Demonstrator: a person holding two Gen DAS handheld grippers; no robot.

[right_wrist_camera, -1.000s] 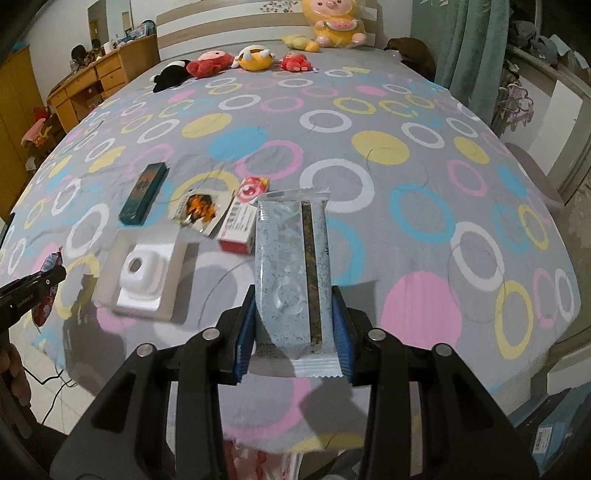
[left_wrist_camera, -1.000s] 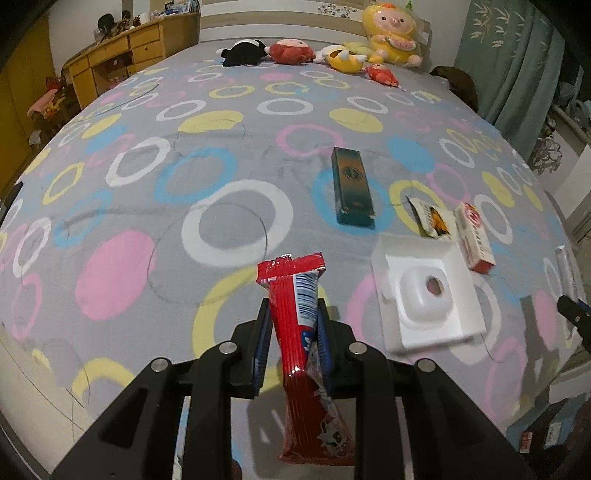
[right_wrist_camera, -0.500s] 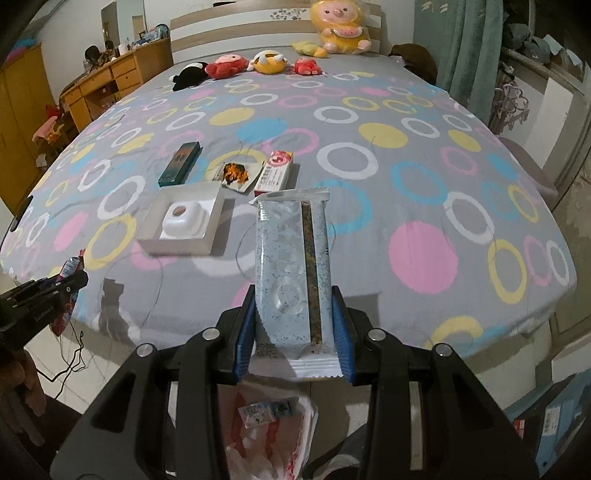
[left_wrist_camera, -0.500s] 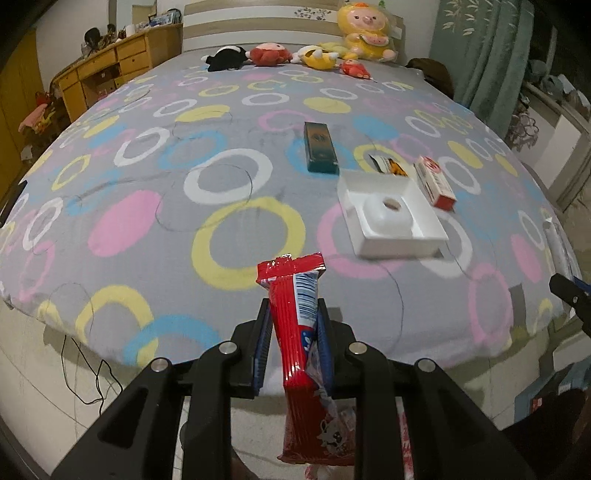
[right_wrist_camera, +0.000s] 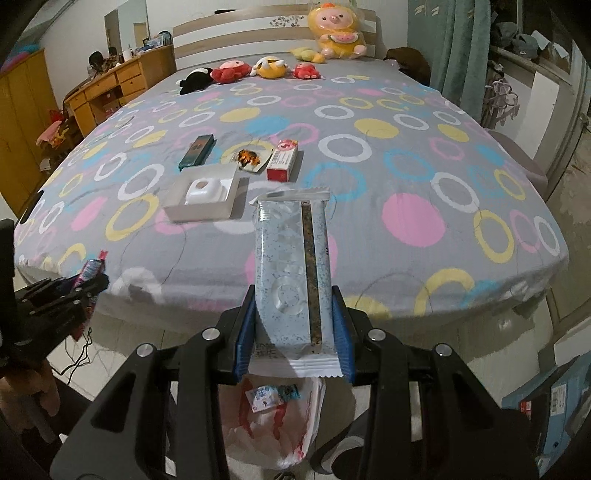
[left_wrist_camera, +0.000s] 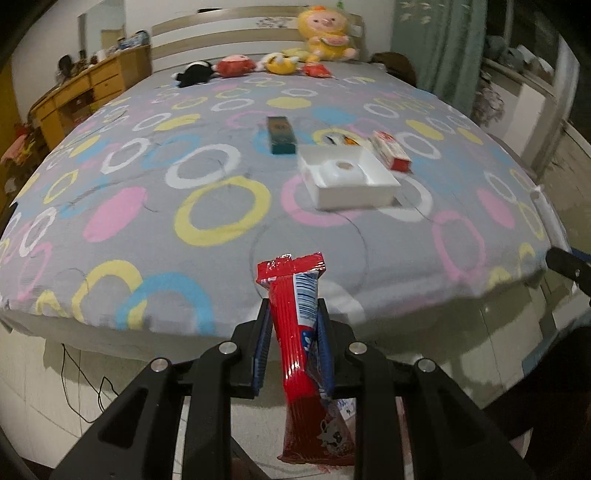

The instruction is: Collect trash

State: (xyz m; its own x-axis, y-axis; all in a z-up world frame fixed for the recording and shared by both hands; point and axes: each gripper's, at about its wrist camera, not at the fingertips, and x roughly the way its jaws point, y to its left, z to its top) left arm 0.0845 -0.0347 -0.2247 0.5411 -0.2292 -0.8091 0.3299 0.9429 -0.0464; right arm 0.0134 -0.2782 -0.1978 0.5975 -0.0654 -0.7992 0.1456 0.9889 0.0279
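A wide bed covered by a grey sheet printed with pink, yellow, blue and white rings (right_wrist_camera: 369, 122) is seen across the middle of the right wrist view. At twelve o'clock a striped wooden headboard (right_wrist_camera: 229, 33) is set, with a large yellow plush doll (right_wrist_camera: 334, 31) propped against it. A row of small plush toys is laid just below it: black (right_wrist_camera: 194, 79), red (right_wrist_camera: 229, 72), yellow (right_wrist_camera: 269, 66), red (right_wrist_camera: 306, 70). A light wooden dresser with drawers (right_wrist_camera: 110, 88) is placed at ten o'clock, a green curtain (right_wrist_camera: 458, 48) at one o'clock. A blue printed carton (right_wrist_camera: 554, 398) is seen at four o'clock. In the left wrist view a thin black cable (left_wrist_camera: 74, 384) is trailed over the pale floor at eight o'clock.
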